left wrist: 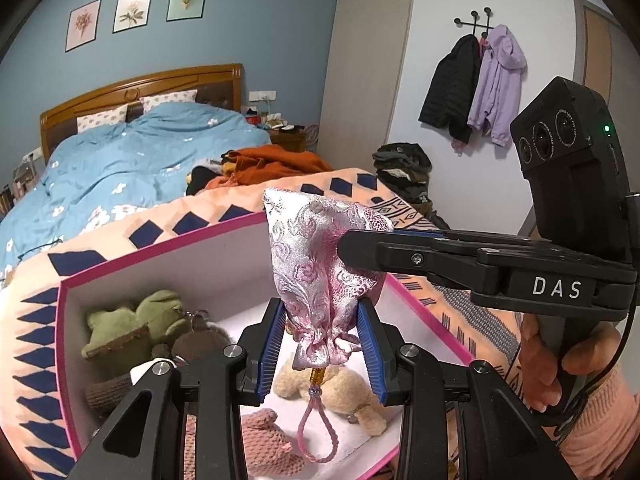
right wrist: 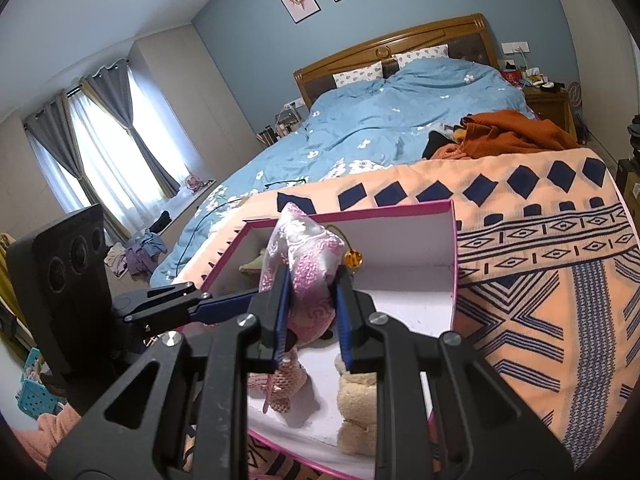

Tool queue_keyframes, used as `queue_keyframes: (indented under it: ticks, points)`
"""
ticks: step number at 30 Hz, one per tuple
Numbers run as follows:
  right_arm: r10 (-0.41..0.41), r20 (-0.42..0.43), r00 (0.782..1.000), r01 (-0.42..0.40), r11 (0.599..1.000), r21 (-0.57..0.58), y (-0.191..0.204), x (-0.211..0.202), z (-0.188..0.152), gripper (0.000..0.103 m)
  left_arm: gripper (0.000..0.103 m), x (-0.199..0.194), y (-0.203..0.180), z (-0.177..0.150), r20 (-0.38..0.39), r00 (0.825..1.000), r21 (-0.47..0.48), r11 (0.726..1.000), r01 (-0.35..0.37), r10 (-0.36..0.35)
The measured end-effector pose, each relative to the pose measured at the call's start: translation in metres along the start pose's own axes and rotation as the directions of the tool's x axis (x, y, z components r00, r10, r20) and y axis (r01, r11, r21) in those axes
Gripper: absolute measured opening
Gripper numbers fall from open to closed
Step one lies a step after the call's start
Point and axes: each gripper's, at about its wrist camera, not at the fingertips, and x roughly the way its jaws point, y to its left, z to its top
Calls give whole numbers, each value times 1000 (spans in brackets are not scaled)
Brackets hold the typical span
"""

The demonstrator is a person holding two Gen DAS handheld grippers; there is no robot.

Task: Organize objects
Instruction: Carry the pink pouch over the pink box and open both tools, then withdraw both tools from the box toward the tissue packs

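Note:
A pink and silver brocade drawstring pouch [left wrist: 320, 256] hangs above an open pink-rimmed box [left wrist: 160, 248]. My left gripper [left wrist: 322, 312] is shut on the pouch near its gathered neck, with a beaded cord loop dangling below. My right gripper [right wrist: 311, 280] is shut on the pouch's upper body [right wrist: 308, 252]; it comes in from the right in the left wrist view [left wrist: 348, 248]. The box [right wrist: 400, 209] holds a green frog plush [left wrist: 132, 324], a cream plush [left wrist: 340, 392] and a pink knitted toy [left wrist: 268, 440].
The box stands on an orange blanket with navy diamonds [right wrist: 540, 280]. Behind it is a bed with a blue floral duvet [right wrist: 380, 128] and rust clothes [right wrist: 512, 132]. Coats [left wrist: 472, 84] hang on the wall at right.

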Motion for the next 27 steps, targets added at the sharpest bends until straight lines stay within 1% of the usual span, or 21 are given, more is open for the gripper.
queue_keyframes:
  ticks: [7,15,21,24,27]
  points:
    - [-12,-30,999,12,1000,8,-7,11,-4,24,37,13,3,-5,-40,999,-20,1000,-16,15]
    - [-21,-51,998,22,1000,19,-16,19,-7,23,37,21,3,-6,-63,998,-24,1000,-16,15]
    - [-19,-71,997,21,999,27,-18,22,-11,24,37,24,6,-11,-70,997,-38,999,-11,8]
    - [-24,-78,997,26,999,23,-17,22,-15,23,37,21,5,-15,-61,998,-33,999,-24,22]
    - [-26,-75,997,28,999,20,-17,20,-19,24,40,15,2,-17,-48,998,-30,999,-32,30]
